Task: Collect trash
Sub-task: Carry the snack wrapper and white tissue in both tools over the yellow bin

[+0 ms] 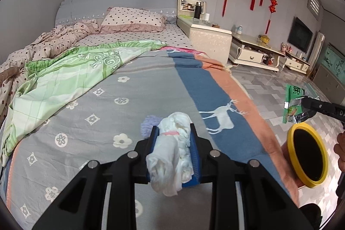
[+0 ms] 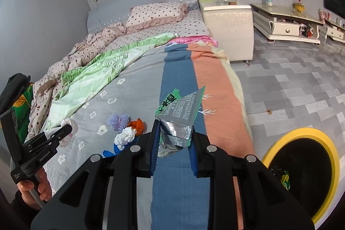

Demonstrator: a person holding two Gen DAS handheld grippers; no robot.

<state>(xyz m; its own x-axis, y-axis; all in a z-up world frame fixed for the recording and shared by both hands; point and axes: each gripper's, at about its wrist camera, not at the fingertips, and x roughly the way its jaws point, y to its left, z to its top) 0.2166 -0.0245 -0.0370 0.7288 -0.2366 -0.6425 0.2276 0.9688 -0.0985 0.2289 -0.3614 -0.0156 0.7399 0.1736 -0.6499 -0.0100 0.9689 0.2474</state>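
My left gripper [image 1: 173,133] is shut on a crumpled white tissue wad [image 1: 170,156] and holds it above the bed; it also shows at the left of the right wrist view [image 2: 64,133]. My right gripper [image 2: 174,130] is shut on a green and silver snack wrapper [image 2: 179,115], held above the bed's edge; it shows in the left wrist view [image 1: 306,105] above the bin. A yellow-rimmed black trash bin [image 2: 301,169] stands on the floor beside the bed, with a wrapper inside. On the bed lie a white tissue [image 2: 126,136], orange peel [image 2: 138,125] and a purple paper ball [image 2: 117,121].
The bed [image 1: 107,100] has a grey flowered cover, a green sheet [image 1: 64,72] and a pink spotted quilt and pillow. A cream bedside cabinet [image 2: 228,23] and low TV stand [image 2: 286,23] stand on the tiled floor to the right.
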